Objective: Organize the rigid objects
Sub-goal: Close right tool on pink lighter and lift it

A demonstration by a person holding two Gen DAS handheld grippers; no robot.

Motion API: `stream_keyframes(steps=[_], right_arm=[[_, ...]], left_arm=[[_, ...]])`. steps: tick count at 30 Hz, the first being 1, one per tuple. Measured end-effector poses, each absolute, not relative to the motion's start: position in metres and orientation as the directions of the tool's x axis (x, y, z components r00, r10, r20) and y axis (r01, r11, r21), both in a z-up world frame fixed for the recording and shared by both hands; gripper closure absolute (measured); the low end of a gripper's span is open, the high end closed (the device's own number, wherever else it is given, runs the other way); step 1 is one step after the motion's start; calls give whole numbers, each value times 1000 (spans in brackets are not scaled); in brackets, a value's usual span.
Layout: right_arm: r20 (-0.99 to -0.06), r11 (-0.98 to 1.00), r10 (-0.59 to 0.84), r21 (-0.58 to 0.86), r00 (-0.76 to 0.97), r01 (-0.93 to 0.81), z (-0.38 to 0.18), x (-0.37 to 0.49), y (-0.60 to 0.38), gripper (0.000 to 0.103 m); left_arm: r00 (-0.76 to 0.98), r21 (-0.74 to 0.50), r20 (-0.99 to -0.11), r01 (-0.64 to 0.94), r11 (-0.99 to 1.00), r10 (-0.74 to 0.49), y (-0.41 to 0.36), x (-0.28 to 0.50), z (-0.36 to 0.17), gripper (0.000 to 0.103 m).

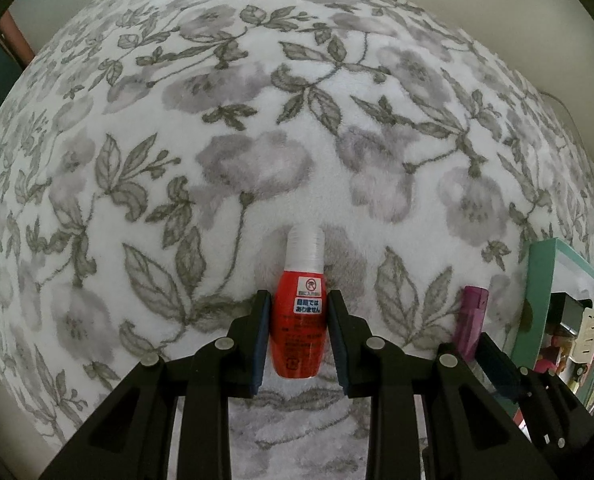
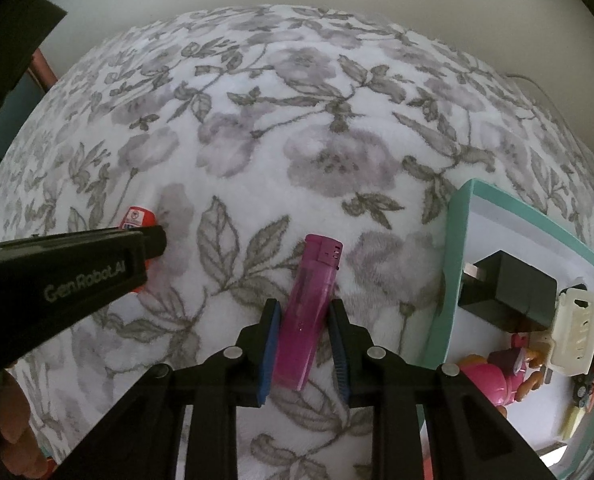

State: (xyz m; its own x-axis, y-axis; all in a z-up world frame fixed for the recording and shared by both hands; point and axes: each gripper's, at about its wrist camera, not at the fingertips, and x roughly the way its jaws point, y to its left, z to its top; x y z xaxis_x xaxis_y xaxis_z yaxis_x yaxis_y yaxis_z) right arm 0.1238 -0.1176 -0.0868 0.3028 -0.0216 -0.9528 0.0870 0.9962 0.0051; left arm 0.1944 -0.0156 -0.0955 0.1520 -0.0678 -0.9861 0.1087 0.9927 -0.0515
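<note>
A small red bottle [image 1: 298, 326] with a white cap and Japanese label lies on the floral blanket [image 1: 257, 140] between the fingers of my left gripper [image 1: 298, 304]; the pads sit against its sides. A pink translucent lighter [image 2: 307, 312] lies between the fingers of my right gripper [image 2: 303, 312]; the left pad touches it and a narrow gap shows on the right. The lighter also shows in the left wrist view [image 1: 472, 318]. The left gripper [image 2: 97, 256] and part of the red bottle [image 2: 137, 216] show at the left of the right wrist view.
A teal-rimmed white tray [image 2: 451, 264] lies to the right, holding a black charger [image 2: 509, 286], a cream plug adapter [image 2: 577, 330], a pink toy figure [image 2: 497, 380] and other small items. The tray also shows in the left wrist view [image 1: 537, 288]. Pale walls lie beyond the blanket.
</note>
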Motion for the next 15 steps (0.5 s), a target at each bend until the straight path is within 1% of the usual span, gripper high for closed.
stream_keyframes(steps=[6, 15], right_arm=[[-951, 997, -10, 16, 309, 81, -86, 118, -116, 81], [-949, 995, 28, 57, 314, 86, -83, 103, -118, 82]], left_arm=[[158, -54, -985, 112, 992, -71, -17, 192, -94, 74], [159, -73, -983, 131, 989, -94, -18, 171, -89, 74]])
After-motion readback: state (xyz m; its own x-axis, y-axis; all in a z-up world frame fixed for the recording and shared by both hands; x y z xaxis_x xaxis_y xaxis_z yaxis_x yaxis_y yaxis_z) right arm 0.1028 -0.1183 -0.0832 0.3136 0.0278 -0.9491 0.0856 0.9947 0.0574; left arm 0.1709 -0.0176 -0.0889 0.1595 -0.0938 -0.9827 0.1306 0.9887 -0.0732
